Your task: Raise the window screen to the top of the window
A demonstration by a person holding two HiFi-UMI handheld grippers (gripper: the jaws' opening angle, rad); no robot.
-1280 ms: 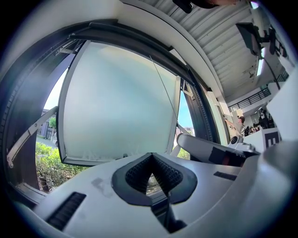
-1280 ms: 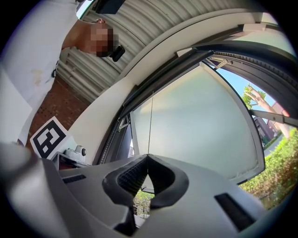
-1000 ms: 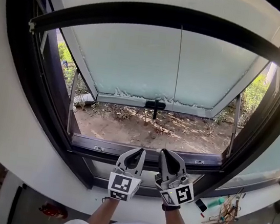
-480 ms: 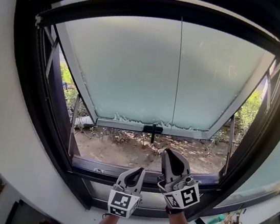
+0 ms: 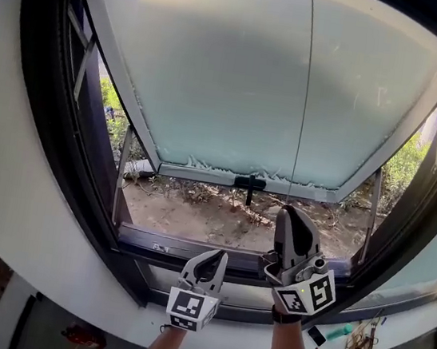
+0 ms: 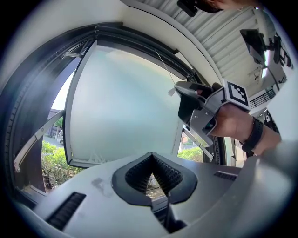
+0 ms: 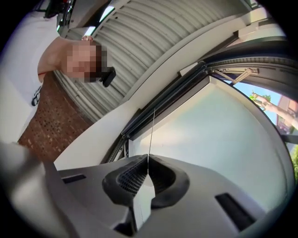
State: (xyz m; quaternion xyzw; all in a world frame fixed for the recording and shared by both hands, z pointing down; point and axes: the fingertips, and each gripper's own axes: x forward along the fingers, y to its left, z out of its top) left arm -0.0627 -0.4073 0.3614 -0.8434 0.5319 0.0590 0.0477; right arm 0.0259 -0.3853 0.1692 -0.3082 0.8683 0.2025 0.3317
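A thin pull cord [image 5: 301, 101] hangs from the top of the window down to my right gripper [image 5: 290, 213], which is shut on it in front of the open frosted sash [image 5: 217, 73]. In the right gripper view the cord [image 7: 152, 132] runs straight into the closed jaws of the right gripper [image 7: 148, 165]. It comes from the screen's dark rail [image 7: 160, 104], which lies along the top of the frame. My left gripper [image 5: 215, 255] is lower, by the sill [image 5: 168, 245], shut and empty. The left gripper [image 6: 151, 168] sees the right gripper [image 6: 186, 90] raised beside it.
The sash tilts outward on side stays, with a black handle [image 5: 249, 184] on its lower edge. Bare soil and green shrubs [image 5: 114, 111] lie outside. Tools [image 5: 346, 325] and a red object [image 5: 79, 335] are on the floor below the white wall.
My right gripper has risen with the cord in its jaws. The dark rail that crossed the window has gone up out of the head view. The left gripper stays by the sill.
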